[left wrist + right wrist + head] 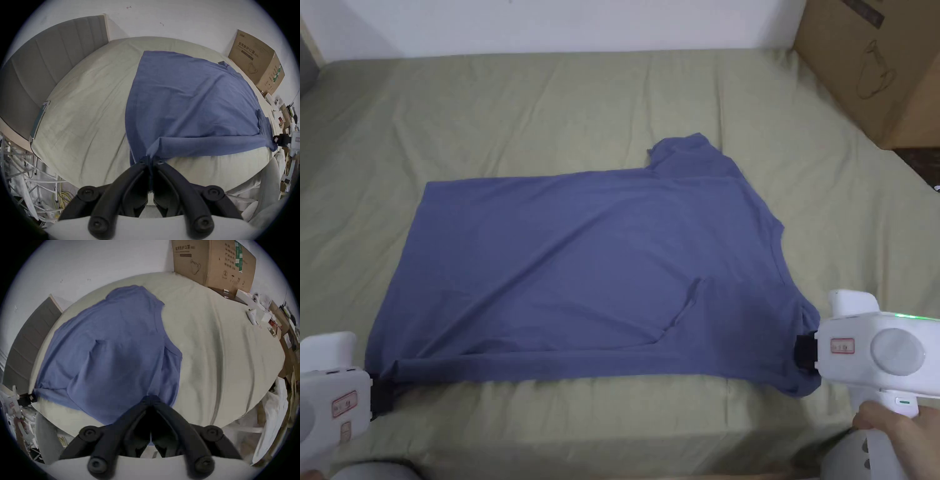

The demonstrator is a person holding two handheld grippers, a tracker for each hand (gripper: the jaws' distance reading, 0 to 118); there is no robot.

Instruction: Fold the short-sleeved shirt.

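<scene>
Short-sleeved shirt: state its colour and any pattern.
Shirt: plain blue, no pattern; clearest in the head view.

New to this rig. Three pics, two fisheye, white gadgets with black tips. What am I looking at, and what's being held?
No robot arm here: a person holds a white handheld gripper in each hand. The normal-looking picture comes from a camera on the person's head; each fisheye picture comes from a camera riding on one gripper, so its own black jaws sit at the bottom. A blue short-sleeved shirt lies spread on a bed with an olive sheet; a cardboard box stands at the far right corner. The left gripper is closed on the shirt's near left corner, the right gripper on its near right corner, by the sleeve end. The near edge is pulled taut between them.
</scene>
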